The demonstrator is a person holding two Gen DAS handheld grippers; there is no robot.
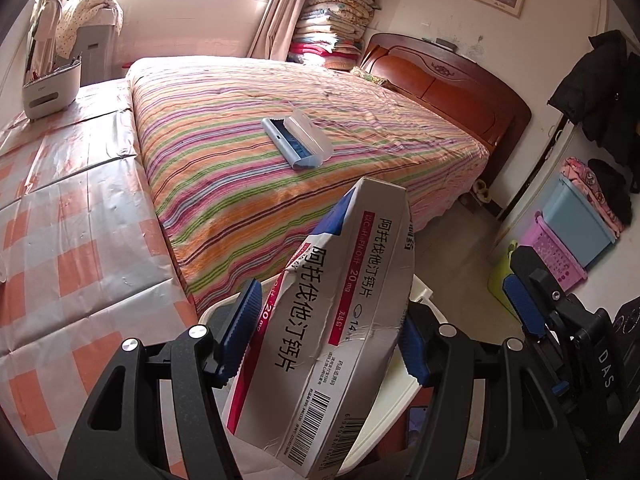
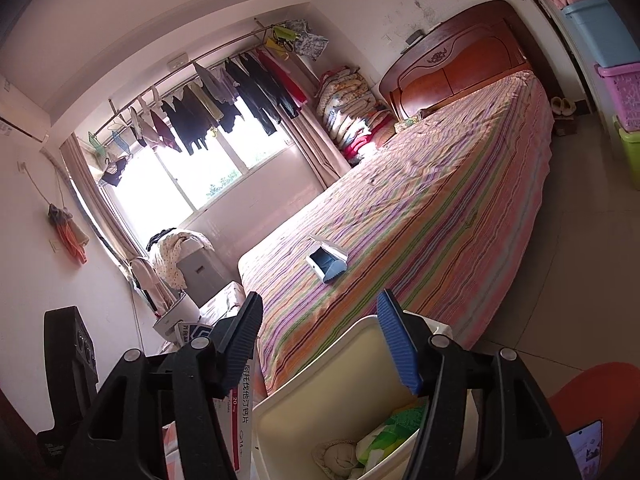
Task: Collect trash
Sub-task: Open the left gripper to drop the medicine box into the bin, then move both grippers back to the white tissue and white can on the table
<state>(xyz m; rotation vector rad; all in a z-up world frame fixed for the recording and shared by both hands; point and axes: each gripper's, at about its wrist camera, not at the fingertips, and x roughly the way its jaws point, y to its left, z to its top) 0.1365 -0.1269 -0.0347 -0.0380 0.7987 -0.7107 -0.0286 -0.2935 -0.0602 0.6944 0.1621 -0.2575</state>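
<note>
So the left gripper [image 1: 324,336] has the crumpled medicine box [image 1: 340,320] pinched between its blue pads, one pad on each long face, box pointing up and away toward the striped bed [image 1: 280,152]. The white bin [image 2: 320,392] sits right under and just past it, at the near foot of the bed. From the right wrist view you can see it already holds some stuff: green and white wrappers [image 2: 388,436] and a balled-up beige thing [image 2: 336,456].

The right gripper [image 2: 320,344] is spread wide with nothing between the pads, hovering over the bin's far rim. The box shows at its left edge, beside the bin, not over it.

My take on doing this bit well: get the box fully over the bin mouth before letting go, since it's long and looks like it could catch on the rim and tip out onto the floor. Tilt it so the low end points into the opening, then open up. I'd pull the right gripper aside a bit so the box doesn't bump it.

There's also an open blue case [image 1: 296,142] out on the bed, well apart from all this. Can't tell if that counts as trash.
</note>
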